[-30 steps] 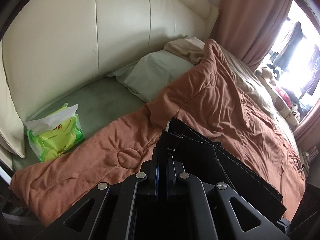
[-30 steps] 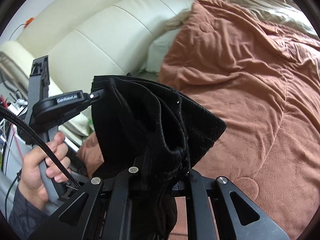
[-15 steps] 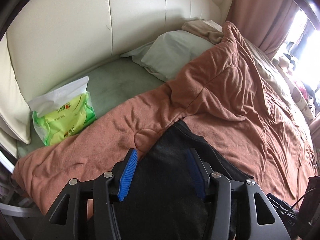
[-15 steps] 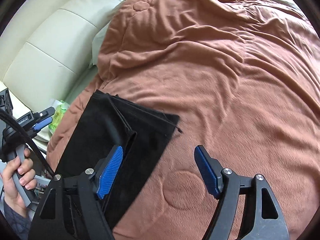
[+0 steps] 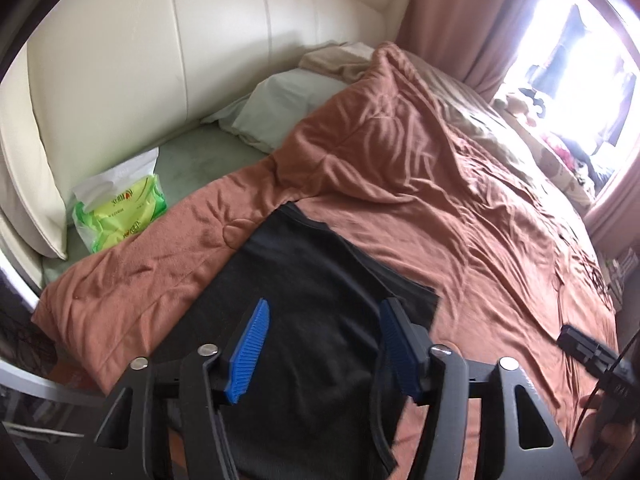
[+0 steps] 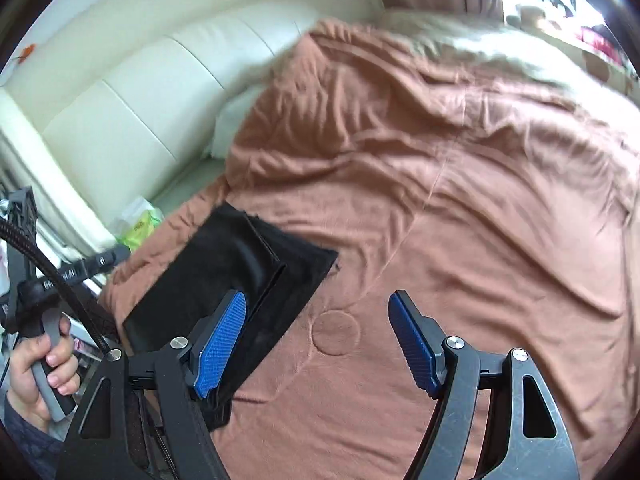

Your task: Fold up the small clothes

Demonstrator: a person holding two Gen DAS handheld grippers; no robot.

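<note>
A folded black garment (image 5: 320,296) lies flat on the brown blanket (image 5: 460,200) near the bed's front edge. My left gripper (image 5: 324,344) hovers open above its near half, nothing between the blue pads. In the right wrist view the same black garment (image 6: 236,276) lies at lower left on the blanket (image 6: 460,200). My right gripper (image 6: 318,344) is open and empty; its left pad (image 6: 222,344) hangs over the garment's right edge and its right pad over bare blanket. A hand (image 6: 40,372) at the left edge holds the left gripper's handle.
A green and white tissue pack (image 5: 120,204) sits by the cream padded headboard (image 5: 160,60). A pale green pillow (image 5: 288,100) lies behind the blanket. A beige cover (image 5: 500,128), curtain and bright window are at the far right.
Both grippers were shut on the black garment, held up a second ago. They have let it go; it now lies flat on the blanket, and both have drawn back, open.
</note>
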